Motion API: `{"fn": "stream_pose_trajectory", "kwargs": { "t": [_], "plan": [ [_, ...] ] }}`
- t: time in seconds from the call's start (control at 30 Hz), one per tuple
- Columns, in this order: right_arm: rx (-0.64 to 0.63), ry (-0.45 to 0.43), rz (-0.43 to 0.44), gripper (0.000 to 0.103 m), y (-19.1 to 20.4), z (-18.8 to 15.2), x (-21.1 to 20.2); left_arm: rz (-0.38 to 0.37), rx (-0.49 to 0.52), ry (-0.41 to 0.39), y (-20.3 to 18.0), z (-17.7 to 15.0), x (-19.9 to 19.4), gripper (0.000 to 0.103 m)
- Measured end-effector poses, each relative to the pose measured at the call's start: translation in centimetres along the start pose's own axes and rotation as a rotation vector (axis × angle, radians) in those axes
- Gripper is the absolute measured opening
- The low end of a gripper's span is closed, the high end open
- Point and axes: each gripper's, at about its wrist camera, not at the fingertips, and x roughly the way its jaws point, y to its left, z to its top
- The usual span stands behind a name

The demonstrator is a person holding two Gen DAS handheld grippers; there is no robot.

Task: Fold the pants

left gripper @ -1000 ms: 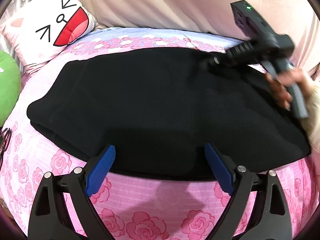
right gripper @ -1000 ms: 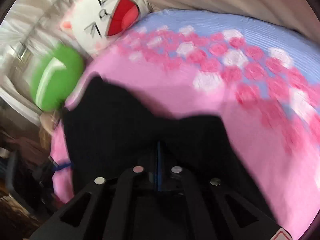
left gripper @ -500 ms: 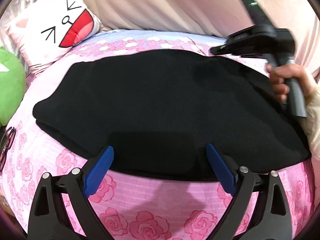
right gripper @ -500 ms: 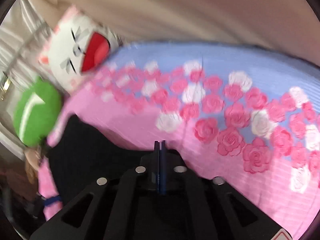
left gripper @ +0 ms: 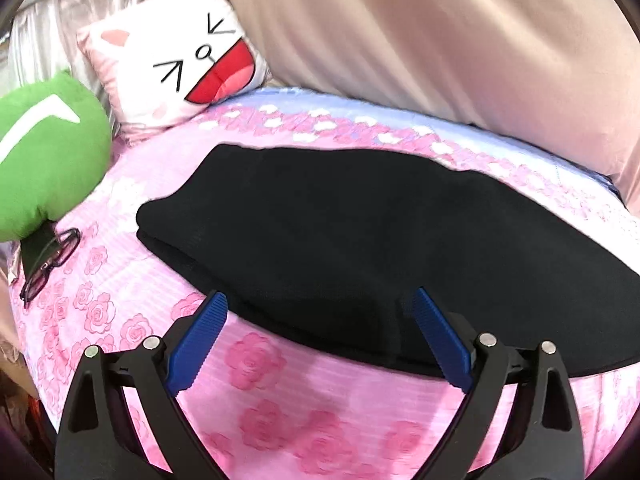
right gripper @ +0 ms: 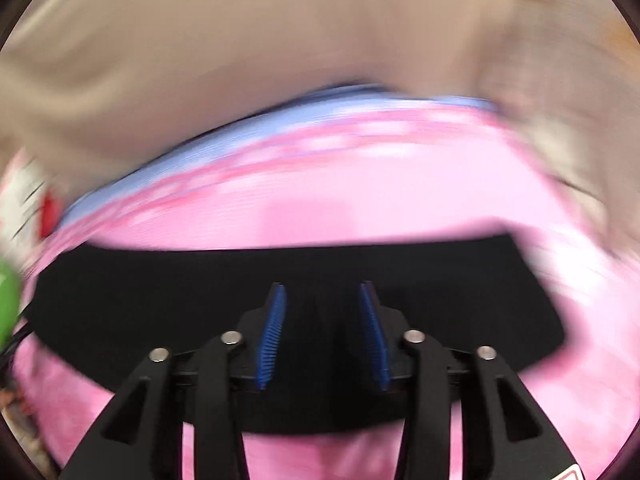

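Note:
The black pants (left gripper: pixel 352 240) lie folded in a flat stack on the pink rose bedspread (left gripper: pixel 280 400). My left gripper (left gripper: pixel 318 300) is open and empty, its blue pads just in front of the stack's near edge. In the blurred right wrist view the pants (right gripper: pixel 160 300) stretch across the frame. My right gripper (right gripper: pixel 322 292) is open a moderate way, hovering over the black cloth and holding nothing.
A white cat-face cushion (left gripper: pixel 176 60) and a green cushion (left gripper: pixel 44 160) sit at the back left. Glasses (left gripper: pixel 48 264) lie on the bedspread at the left. A beige curtain (left gripper: pixel 440 40) hangs behind the bed.
My right gripper let go, opened, and swung away from the pants' far edge, leaving the left wrist view. My left gripper pulled back and turned left a little.

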Motion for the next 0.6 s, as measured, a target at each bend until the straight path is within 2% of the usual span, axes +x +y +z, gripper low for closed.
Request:
{"fn": "stream_pose_trajectory", "kwargs": {
  "t": [0.07, 0.17, 0.27, 0.33, 0.4, 0.47, 0.5, 0.53, 0.6],
  "plan": [
    [0.093, -0.017, -0.069, 0.045, -6.2, -1.0, -1.9, -0.024, 0.01, -0.018, -2.1, 0.1, -0.6, 0.094],
    [0.157, -0.024, -0.07, 0.047, -11.7, -1.9, -2.5, -0.062, 0.045, -0.036, -6.4, -0.1, -0.6, 0.096],
    [0.148, -0.017, -0.061, 0.058, -13.3, -2.0, -1.1, -0.092, 0.086, -0.031, -10.0, -0.9, 0.0, 0.096],
    [0.142, 0.009, -0.071, 0.058, -13.9, -2.1, 0.1, -0.106, 0.104, -0.021, -11.6, -1.6, 0.4, 0.096],
    [0.13, 0.015, -0.06, 0.058, -13.1, -2.1, 0.8, -0.084, 0.141, -0.028, -13.0, -2.2, 0.2, 0.096],
    [0.097, -0.047, -0.059, 0.058, -12.1, -2.1, -0.1, -0.09, 0.156, -0.052, -13.3, -2.4, -0.3, 0.096],
    [0.076, -0.083, -0.025, 0.058, -11.6, -2.1, -0.5, -0.103, 0.151, -0.056, -13.2, -2.4, -0.4, 0.096],
    [0.066, -0.082, 0.002, 0.058, -11.3, -2.0, -0.6, -0.115, 0.145, -0.055, -13.1, -2.4, -0.4, 0.096],
    [0.062, -0.016, 0.025, 0.058, -11.0, -2.0, 0.8, -0.136, 0.122, -0.046, -12.6, -2.3, -0.2, 0.096]
  ]
}}
